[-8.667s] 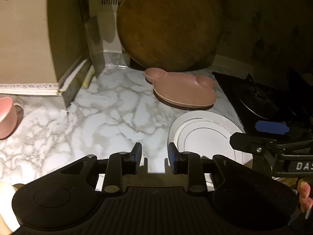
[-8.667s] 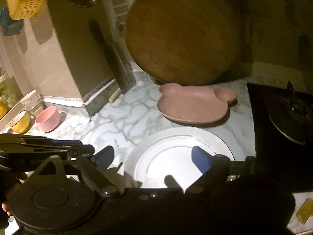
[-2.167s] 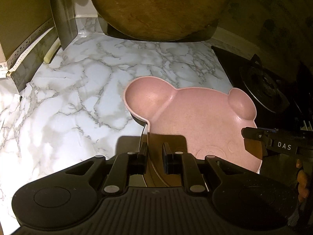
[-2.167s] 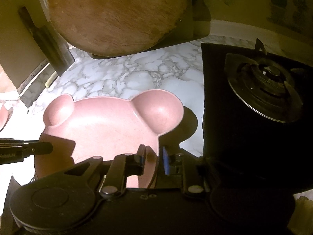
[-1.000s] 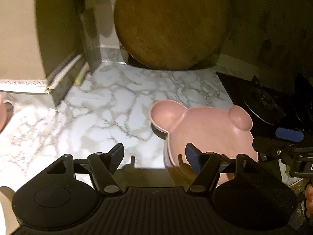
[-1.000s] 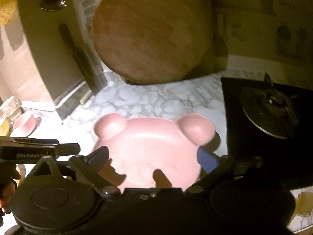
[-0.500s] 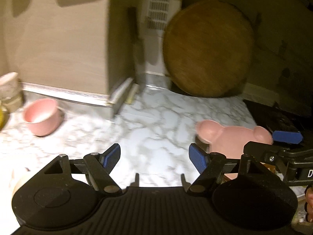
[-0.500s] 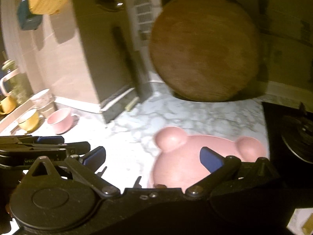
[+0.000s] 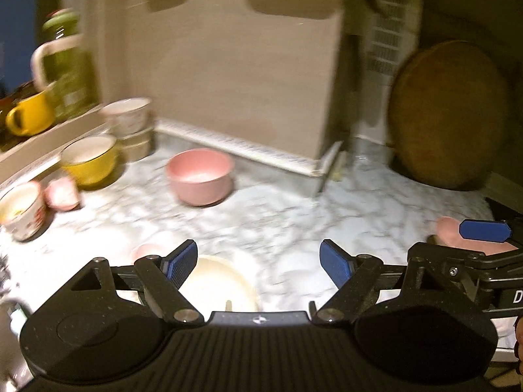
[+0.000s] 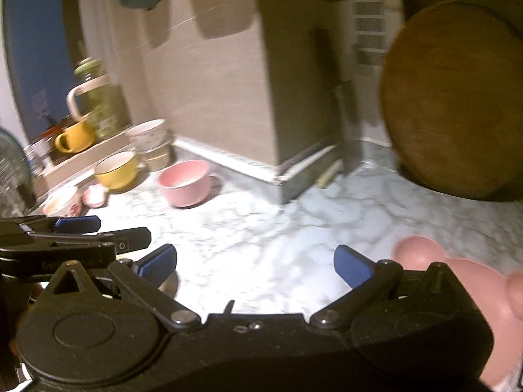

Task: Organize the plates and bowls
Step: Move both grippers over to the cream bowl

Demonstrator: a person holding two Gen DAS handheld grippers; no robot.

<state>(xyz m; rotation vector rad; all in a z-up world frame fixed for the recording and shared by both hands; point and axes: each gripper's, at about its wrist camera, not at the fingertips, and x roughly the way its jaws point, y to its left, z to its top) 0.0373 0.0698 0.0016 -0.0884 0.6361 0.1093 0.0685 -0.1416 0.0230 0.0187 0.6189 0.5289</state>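
My left gripper [image 9: 259,264] stands open over the marble counter [image 9: 294,209], with a cream bowl [image 9: 219,281] on the counter below and between its fingers, untouched. A pink bowl [image 9: 199,174] sits ahead, and a yellow bowl [image 9: 88,158] and stacked white bowls [image 9: 129,117] stand to its left. My right gripper [image 10: 255,266] is open and empty above the bare counter [image 10: 261,228]. The pink bear-shaped plate [image 10: 457,281] lies at its lower right, apart from both grippers. The pink bowl [image 10: 184,181] and yellow bowl [image 10: 117,168] show at mid left.
A round wooden board [image 9: 447,114] leans on the back wall at right. A beige cabinet corner [image 9: 248,75] juts onto the counter. A shelf at left carries a yellow mug [image 9: 27,117] and a green jar [image 9: 65,68]. A small patterned bowl [image 9: 19,209] sits far left.
Both views have swung left: the bear plate slid to the right edge and the bowls at the left came into view. Both grippers stay open and empty.
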